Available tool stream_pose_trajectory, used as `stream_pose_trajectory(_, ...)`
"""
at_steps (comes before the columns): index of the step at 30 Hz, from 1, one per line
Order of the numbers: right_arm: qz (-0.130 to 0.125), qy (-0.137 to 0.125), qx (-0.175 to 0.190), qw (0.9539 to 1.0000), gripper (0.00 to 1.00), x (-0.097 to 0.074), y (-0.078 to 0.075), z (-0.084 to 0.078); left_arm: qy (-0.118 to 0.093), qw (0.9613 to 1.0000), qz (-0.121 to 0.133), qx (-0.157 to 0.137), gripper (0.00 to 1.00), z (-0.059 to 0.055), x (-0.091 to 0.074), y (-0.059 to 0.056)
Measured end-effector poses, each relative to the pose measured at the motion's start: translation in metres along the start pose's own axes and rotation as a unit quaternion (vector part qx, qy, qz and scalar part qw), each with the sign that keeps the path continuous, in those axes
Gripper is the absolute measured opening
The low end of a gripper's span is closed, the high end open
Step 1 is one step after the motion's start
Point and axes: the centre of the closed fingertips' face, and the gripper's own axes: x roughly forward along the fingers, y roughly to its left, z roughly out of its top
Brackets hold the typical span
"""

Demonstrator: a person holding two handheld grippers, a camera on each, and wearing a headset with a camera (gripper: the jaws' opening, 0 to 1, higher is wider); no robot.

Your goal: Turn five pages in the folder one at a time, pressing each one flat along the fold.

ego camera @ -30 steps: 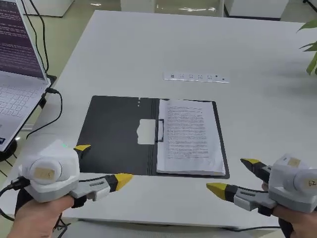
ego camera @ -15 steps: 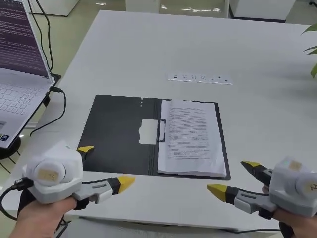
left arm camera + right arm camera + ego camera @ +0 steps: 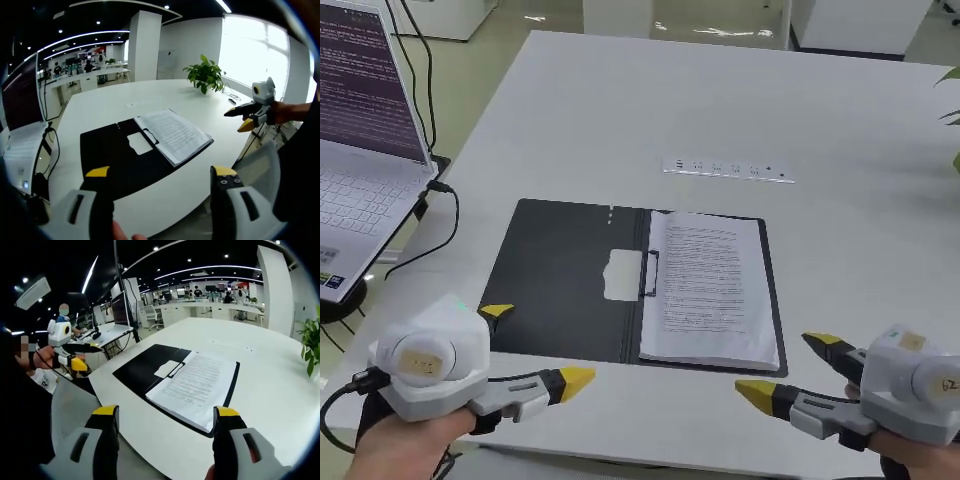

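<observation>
- An open black folder (image 3: 560, 285) lies flat on the white worktop (image 3: 740, 90), with a page stack (image 3: 715, 285) on its right half.
- The left claw (image 3: 535, 345) and right claw (image 3: 788, 364) hover near the folder's front edge, both released.

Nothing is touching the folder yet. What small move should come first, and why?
Probably ease the right gripper forward to the right edge of the pages: the folder lies open with them on its right half, and that gripper hovers open, nearest.

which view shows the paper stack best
The head view: it looks down on the paper stack, whole and nearly square-on. The left and right gripper views show it whole too, but from a low slant and fisheye-bent.
</observation>
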Motion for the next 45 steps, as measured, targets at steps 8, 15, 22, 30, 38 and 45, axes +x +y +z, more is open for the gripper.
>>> stream_pose_trajectory(8,-0.006,0.003,0.002,1.0,0.76,-0.002,-0.005,-0.001,0.001,1.0,-0.004,0.002,0.8,0.004,0.003,-0.001)
stream_pose_trajectory(15,-0.004,0.002,0.008,1.0,0.76,-0.003,-0.005,-0.004,0.002,1.0,-0.006,0.002,0.79,0.004,0.006,0.001)
stream_pose_trajectory(22,0.004,0.004,0.018,0.9998,0.76,-0.001,-0.004,-0.01,0.015,0.9998,-0.01,0.004,0.79,0.002,0.015,0.001)
stream_pose_trajectory(30,0.003,0.008,0.018,0.9998,0.77,-0.001,-0.007,-0.012,0.008,0.9999,-0.011,0.006,0.79,0.013,0.021,0.005)
stream_pose_trajectory(38,-0.005,0.01,0.022,0.9997,0.78,-0.002,-0.012,-0.014,0.014,0.9995,-0.025,0.015,0.79,0.016,0.032,0.001)
stream_pose_trajectory(45,-0.007,0.014,0.024,0.9996,0.78,-0.001,-0.013,-0.017,0.017,0.9987,-0.039,0.027,0.79,0.022,0.043,-0.003)
